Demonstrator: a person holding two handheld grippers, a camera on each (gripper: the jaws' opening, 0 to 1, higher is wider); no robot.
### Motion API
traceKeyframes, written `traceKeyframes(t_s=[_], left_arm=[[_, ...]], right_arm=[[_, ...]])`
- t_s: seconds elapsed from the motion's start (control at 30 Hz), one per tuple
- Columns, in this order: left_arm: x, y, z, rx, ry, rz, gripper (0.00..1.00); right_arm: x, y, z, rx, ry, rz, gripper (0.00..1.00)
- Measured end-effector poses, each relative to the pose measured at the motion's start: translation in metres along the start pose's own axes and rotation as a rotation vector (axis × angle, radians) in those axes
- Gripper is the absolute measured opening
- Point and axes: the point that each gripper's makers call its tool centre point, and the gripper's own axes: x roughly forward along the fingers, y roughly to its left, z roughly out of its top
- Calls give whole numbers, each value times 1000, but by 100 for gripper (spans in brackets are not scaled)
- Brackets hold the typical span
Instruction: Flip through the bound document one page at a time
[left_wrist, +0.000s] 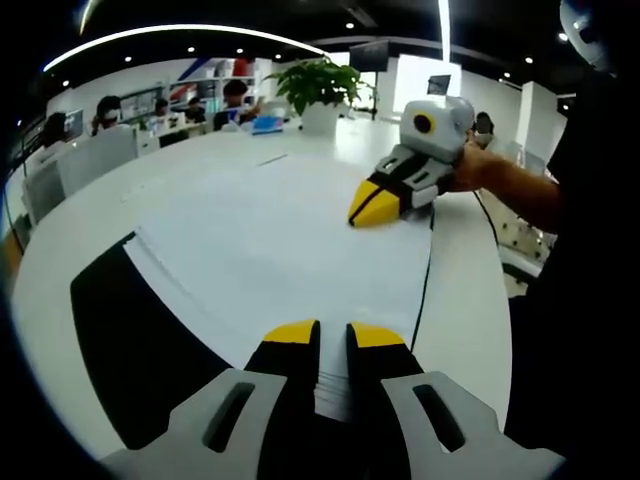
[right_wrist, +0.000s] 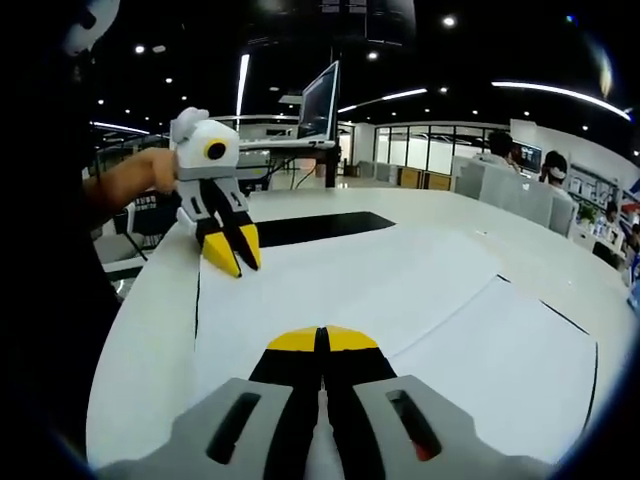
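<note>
The bound document (left_wrist: 280, 240) lies open on the white table (left_wrist: 90, 200), white pages up, its black cover (left_wrist: 130, 340) showing along one side. My left gripper (left_wrist: 334, 334) holds the near edge of the page stack between its jaws. My right gripper (left_wrist: 378, 204) rests, tips together, on the far right part of the page, held by a hand. In the right gripper view, my right gripper (right_wrist: 322, 339) is shut over the pages (right_wrist: 400, 290). I cannot tell whether a sheet is pinched. The left gripper (right_wrist: 234, 250) stands at the document's far left edge.
A potted plant (left_wrist: 320, 85) stands at the table's far end, with several people seated at desks (left_wrist: 110, 115) behind it. A monitor (right_wrist: 320, 100) rises beyond the table. The person's arm (left_wrist: 515, 190) reaches in from the right. The table edge (right_wrist: 130, 330) curves close by.
</note>
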Motion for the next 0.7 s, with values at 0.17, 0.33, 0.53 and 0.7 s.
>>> traceKeyframes(t_s=[0.17, 0.33, 0.53, 0.7], left_arm=[[1, 0, 0, -4, -4, 2, 14], [1, 0, 0, -6, -6, 4, 14], [1, 0, 0, -9, -10, 4, 14], [0, 0, 0, -16, -20, 4, 14]], right_arm=[[-2, 4, -2, -5, 11, 3, 2], [-3, 6, -3, 6, 6, 3, 2], [-4, 10, -3, 4, 10, -5, 2], [-5, 13, -4, 8, 11, -7, 2]])
